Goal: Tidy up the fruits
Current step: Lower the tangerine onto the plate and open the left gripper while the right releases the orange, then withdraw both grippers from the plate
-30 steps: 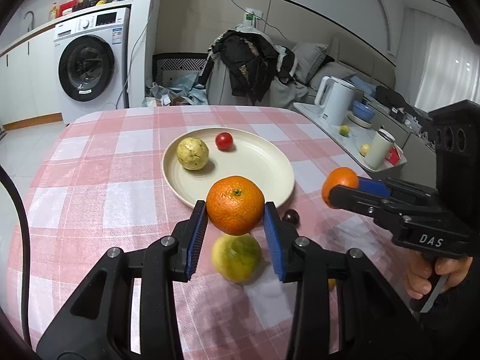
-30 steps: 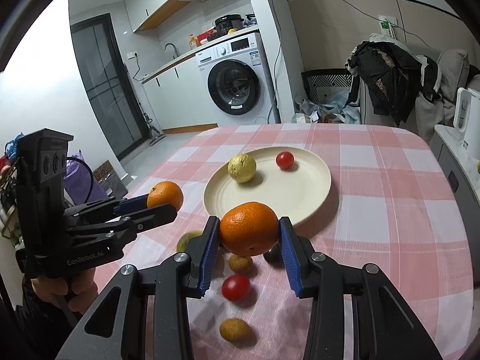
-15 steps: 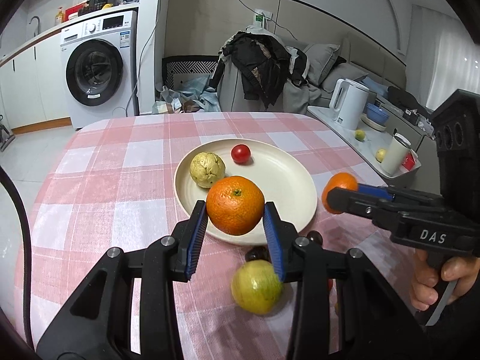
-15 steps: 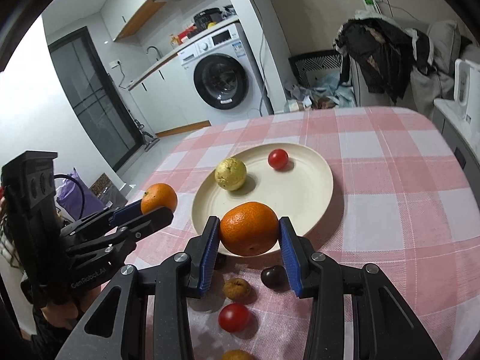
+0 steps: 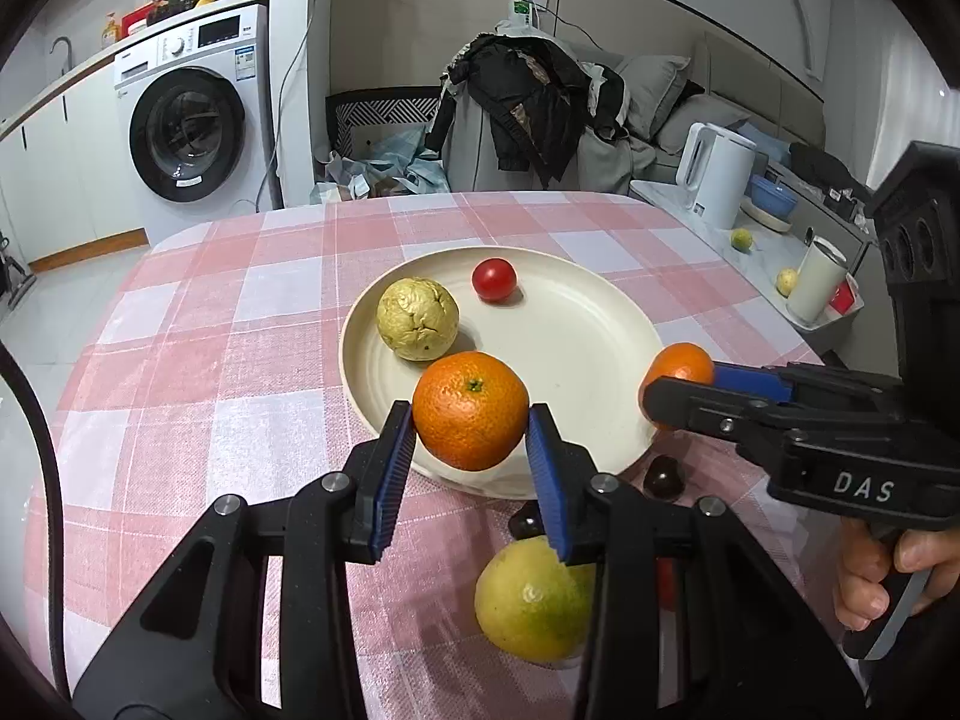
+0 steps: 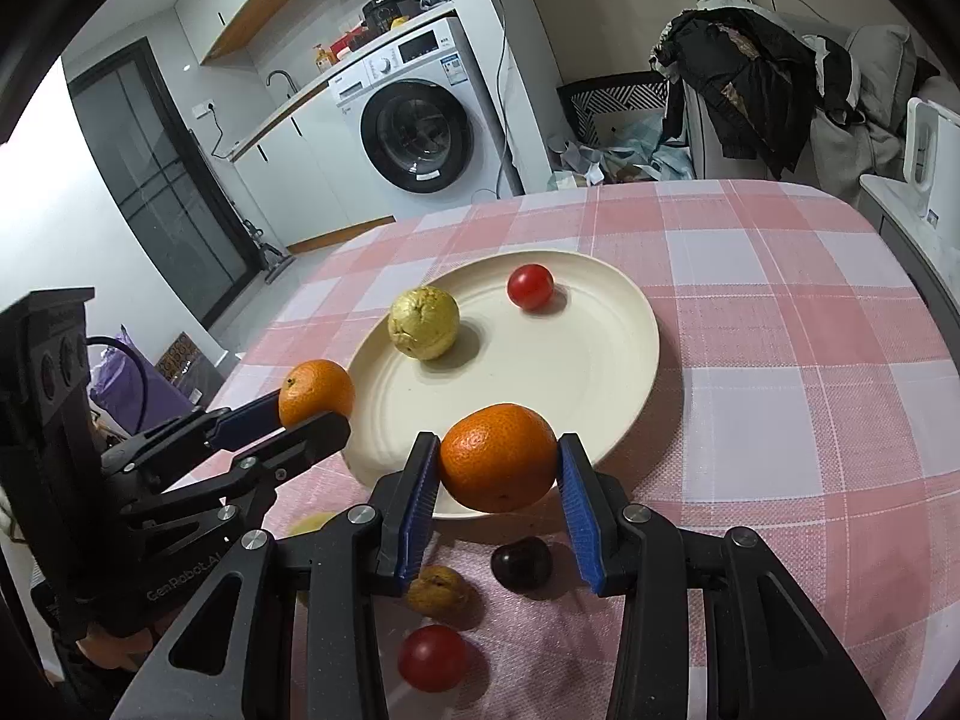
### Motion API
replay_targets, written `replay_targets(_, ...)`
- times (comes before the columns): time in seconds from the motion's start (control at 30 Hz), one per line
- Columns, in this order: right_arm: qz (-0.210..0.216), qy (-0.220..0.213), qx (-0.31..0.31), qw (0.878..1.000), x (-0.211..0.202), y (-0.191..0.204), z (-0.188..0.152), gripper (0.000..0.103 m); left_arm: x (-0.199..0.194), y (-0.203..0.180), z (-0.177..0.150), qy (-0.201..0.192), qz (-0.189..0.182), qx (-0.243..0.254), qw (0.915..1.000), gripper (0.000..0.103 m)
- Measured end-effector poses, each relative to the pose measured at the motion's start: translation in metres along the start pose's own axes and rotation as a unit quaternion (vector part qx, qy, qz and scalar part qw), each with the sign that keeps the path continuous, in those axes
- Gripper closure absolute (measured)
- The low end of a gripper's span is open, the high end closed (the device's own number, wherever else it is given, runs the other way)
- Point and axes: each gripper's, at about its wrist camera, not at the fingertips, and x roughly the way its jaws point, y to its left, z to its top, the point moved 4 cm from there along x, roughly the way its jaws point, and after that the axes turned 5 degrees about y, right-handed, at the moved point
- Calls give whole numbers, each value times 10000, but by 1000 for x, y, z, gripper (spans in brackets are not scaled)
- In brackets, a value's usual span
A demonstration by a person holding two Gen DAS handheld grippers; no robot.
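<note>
While you're holding both grippers over the near rim of the cream plate [image 5: 606,324], each is pinching an orange. Your left gripper [image 5: 471,426] is squeezing its orange [image 5: 471,410] w/ the blue pads [image 5: 396,468] tight on both sides; the fruit is hanging above the plate's near-left edge. Your right gripper [image 6: 498,468] is gripping the second orange [image 6: 498,456] the same way, jaws pressed onto the fruit, over the near-right rim. In the left view that 2nd gripper is showing side-on at the right, w/ your hand [image 5: 888,570] wrapping its handle.

On the plate, a wrinkled yellow-green fruit [image 5: 418,326] is sitting at the left & a red cherry tomato [image 5: 494,279] is lying toward the far side, apart from it.

Off the plate, on the pink-checked tabletop [image 6: 780,360], more fruit is waiting near you: a big yellow-green citrus [image 5: 531,603] partly behind the left gripper's pad, a dark cherry [image 6: 521,562] just beside the plate's near rim, a small brownish-yellow fruit [image 6: 437,590] next to it, & another red tomato [image 6: 432,657] nearer still.

Beyond the tabletop, a washing machine [image 5: 192,120] & a white kettle [image 5: 714,174] are standing in the background.
</note>
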Motion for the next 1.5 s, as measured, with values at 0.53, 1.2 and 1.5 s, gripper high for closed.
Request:
replay_targets(0.53,-118,39,79,9999,20,-4,6,62,26,-1,-2,238,66,68,9997,68)
replay_targets(1.2,-218,-312,-190,9991,-32,-9,-14,0,-31,9,-20,-137,109,-104,9998,2)
replay_targets(1.5,-251,-265,-195,9991,-45,-11,-32,0,-71,1,-39,-391,69,-82,9992,1)
